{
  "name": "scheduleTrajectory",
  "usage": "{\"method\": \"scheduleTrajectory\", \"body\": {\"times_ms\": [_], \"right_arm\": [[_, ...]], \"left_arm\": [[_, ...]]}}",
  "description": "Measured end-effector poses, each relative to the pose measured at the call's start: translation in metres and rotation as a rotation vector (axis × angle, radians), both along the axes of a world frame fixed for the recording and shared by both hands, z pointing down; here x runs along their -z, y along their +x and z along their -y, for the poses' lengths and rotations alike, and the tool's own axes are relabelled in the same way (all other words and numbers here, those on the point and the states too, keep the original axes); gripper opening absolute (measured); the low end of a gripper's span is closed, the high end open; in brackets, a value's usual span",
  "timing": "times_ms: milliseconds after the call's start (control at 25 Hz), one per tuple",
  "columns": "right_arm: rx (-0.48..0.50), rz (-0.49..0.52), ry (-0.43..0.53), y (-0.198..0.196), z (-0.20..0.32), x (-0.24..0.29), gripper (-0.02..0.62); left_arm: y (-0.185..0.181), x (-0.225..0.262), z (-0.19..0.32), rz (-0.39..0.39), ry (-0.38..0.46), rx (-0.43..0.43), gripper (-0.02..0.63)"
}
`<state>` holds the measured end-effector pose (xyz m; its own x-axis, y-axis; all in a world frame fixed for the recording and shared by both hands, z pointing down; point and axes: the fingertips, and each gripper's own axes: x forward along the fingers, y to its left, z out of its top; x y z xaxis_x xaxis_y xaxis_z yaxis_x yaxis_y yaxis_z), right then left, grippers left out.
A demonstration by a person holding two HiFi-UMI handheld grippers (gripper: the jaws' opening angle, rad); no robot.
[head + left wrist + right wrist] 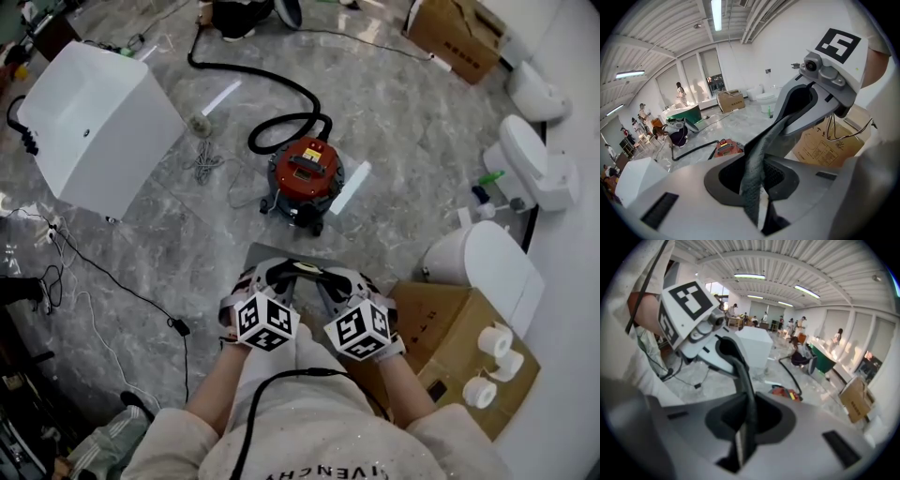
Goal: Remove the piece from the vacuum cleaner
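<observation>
Grey jaws on my left gripper point(272, 277) and right gripper point(345, 281) sit nearly together, gripping nothing. I hold the two side by side at my chest, probably because the reach has not begun. Just right of them, a cardboard box point(441, 323) carries paper rolls point(494, 339) on its flap. Well ahead stands the red vacuum cleaner point(305, 173), its hose point(281, 94) attached.

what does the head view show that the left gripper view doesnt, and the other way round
Only the head view: the paper rolls on the box, and a cable bundle on the floor.

Only the left gripper view: the ceiling lights, people far off, and a green tub.

Both: the red vacuum, its black hose, and that box beside the person.
</observation>
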<state>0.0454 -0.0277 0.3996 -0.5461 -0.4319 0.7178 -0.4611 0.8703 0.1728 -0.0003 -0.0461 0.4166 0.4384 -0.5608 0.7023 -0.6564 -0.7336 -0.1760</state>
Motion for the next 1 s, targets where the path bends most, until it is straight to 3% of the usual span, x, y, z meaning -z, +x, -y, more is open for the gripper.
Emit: {"method": "scheduleTrajectory", "body": {"times_ms": [1000], "right_arm": [[0.051, 0.012, 0.005, 0.002, -0.017, 0.074, 0.048]], "left_arm": [[0.005, 0.069, -0.015, -0.047, -0.004, -0.069, 0.081]]}}
